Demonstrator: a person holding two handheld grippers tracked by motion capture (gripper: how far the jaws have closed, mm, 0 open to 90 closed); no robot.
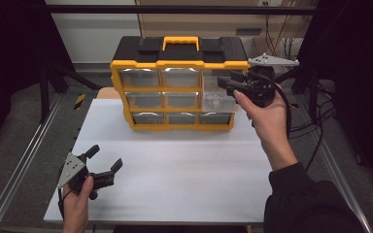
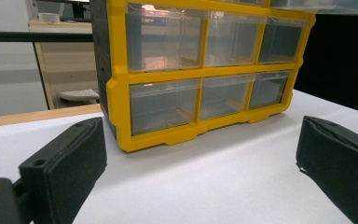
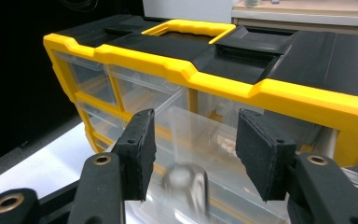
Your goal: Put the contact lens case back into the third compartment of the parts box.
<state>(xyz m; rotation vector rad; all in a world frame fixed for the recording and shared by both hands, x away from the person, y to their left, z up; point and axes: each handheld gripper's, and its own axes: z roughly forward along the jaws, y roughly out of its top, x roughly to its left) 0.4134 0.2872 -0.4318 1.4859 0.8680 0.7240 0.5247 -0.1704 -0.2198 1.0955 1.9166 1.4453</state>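
The yellow and black drawer organizer (image 1: 177,82) stands upright at the far middle of my white surface (image 1: 175,165), its long axis running left to right and its clear drawer fronts facing me, the yellow carry handle (image 1: 180,42) on top. It has three rows of three drawers; those on the left and middle look empty from here. My right hand-held gripper (image 1: 233,83) is at the upper right drawer (image 1: 218,94), which is pulled out toward me; the jaws stand part open on either side of it, and I cannot tell whether they touch it. The right gripper view adds what the high view lacks: a small blurred grey object (image 3: 186,179) lying inside that clear drawer (image 3: 200,140), too smeared to name. My left hand-held gripper (image 1: 106,158) rests low at the near left of the surface, jaws spread wide and holding nothing; its own view looks across bare surface (image 2: 205,182) at the organizer's lower drawers (image 2: 200,95), which appear empty.
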